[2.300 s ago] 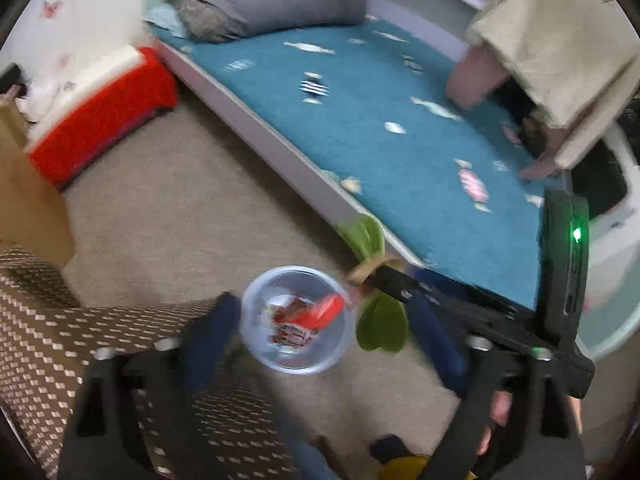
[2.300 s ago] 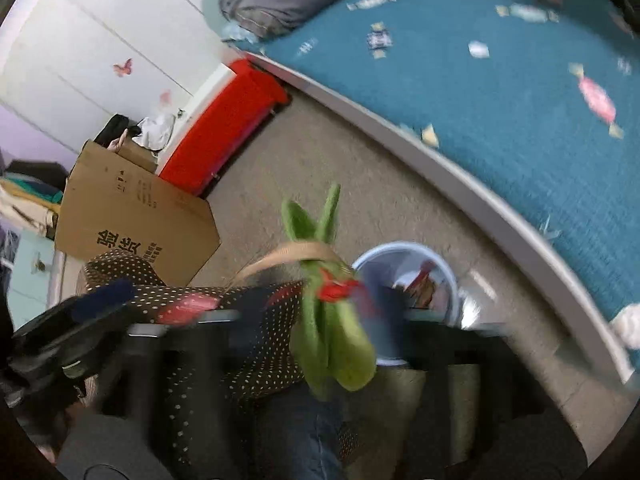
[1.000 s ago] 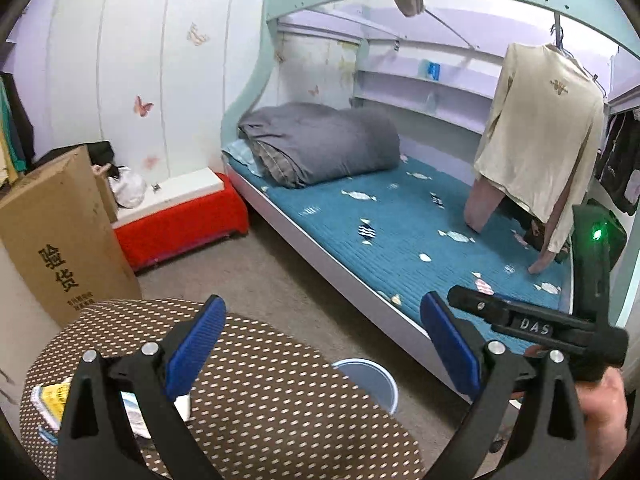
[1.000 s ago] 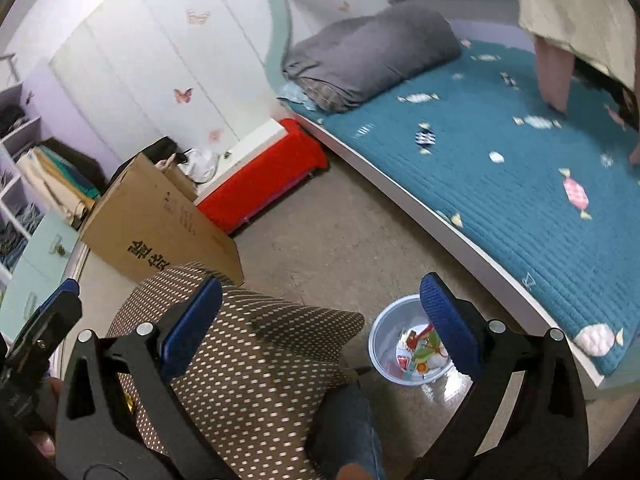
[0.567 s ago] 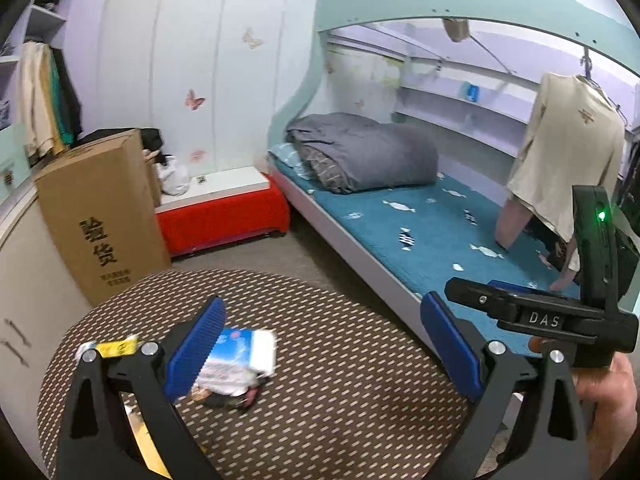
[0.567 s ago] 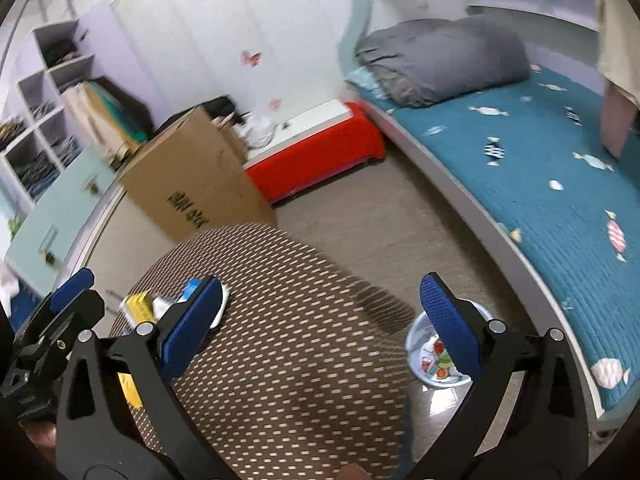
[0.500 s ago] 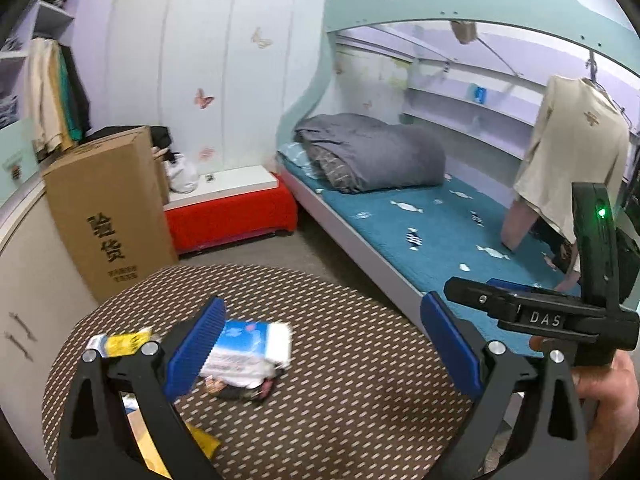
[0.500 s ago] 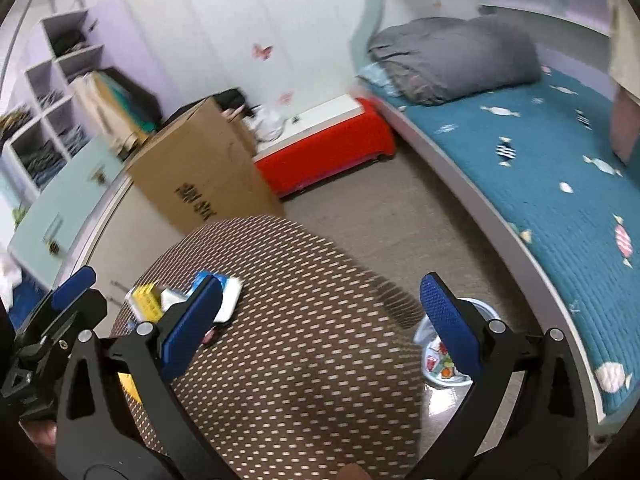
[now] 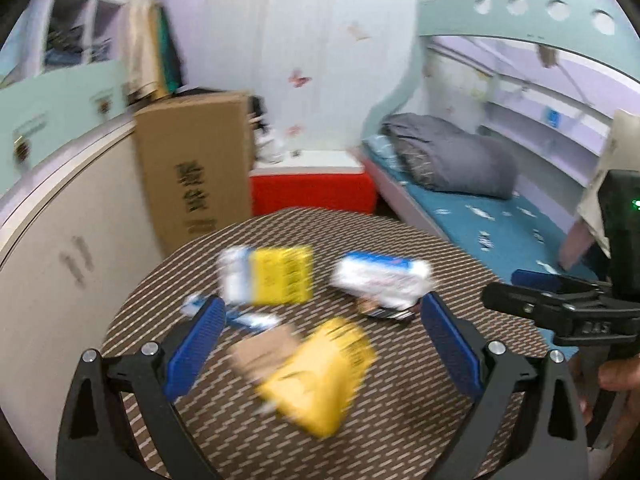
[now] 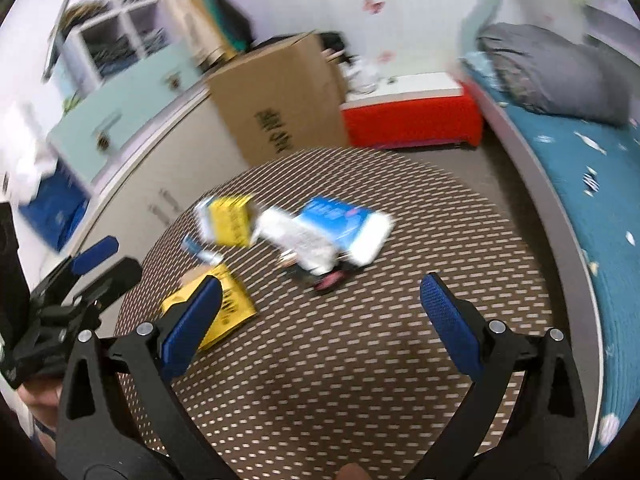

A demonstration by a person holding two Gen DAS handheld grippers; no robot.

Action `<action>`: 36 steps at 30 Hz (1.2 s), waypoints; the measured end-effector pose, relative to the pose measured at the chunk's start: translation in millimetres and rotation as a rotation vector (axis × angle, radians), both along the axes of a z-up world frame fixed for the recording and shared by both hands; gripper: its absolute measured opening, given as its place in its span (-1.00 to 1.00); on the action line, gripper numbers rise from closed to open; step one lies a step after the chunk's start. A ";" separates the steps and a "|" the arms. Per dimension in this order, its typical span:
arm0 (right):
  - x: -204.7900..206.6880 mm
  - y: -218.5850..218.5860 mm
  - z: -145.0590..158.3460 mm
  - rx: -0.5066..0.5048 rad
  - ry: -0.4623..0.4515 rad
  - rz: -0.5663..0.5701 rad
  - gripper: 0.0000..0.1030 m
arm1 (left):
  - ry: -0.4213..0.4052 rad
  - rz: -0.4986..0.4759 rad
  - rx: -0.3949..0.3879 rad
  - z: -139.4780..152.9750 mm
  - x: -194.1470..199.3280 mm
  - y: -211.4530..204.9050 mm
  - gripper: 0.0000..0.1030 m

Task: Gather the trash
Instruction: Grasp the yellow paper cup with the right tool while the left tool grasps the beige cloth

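Trash lies on a round brown dotted table point(image 9: 400, 420) point(image 10: 360, 380). A yellow bag point(image 9: 320, 376) point(image 10: 224, 308) is nearest. Behind it lie a yellow and white packet point(image 9: 272, 276) point(image 10: 228, 220), a blue and white packet point(image 9: 384, 280) point(image 10: 332, 232) and small dark wrappers point(image 9: 384, 314) point(image 10: 324, 276). My left gripper point(image 9: 320, 332) is open and empty, over the yellow bag. My right gripper point(image 10: 320, 316) is open and empty, above the table's middle. The views are blurred.
A cardboard box point(image 9: 196, 168) point(image 10: 280, 100) and a red bench point(image 9: 312, 192) point(image 10: 412, 120) stand behind the table. A bed with a teal cover point(image 9: 480, 216) point(image 10: 600, 184) runs along the right. A pale cabinet point(image 9: 52, 240) is at the left.
Both grippers dropped the green trash into the bin on the floor, then swung up and left over the table. The trash on it now sits between the open fingers.
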State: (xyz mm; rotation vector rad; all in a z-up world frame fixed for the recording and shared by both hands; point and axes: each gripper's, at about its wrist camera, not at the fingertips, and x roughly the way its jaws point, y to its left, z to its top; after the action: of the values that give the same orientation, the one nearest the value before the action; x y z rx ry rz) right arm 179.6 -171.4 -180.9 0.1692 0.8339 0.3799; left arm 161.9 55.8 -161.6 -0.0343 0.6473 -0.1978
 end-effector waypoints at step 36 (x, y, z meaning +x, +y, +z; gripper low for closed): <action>10.8 56.2 -59.2 -0.046 0.110 0.292 0.77 | 0.201 0.108 -0.016 -79.4 28.1 50.7 0.86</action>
State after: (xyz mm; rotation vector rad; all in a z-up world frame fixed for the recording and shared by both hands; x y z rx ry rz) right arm 190.4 -115.2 -240.1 0.0243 0.9779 0.6294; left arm 190.1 106.5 -240.9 -0.1051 0.8417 -0.0952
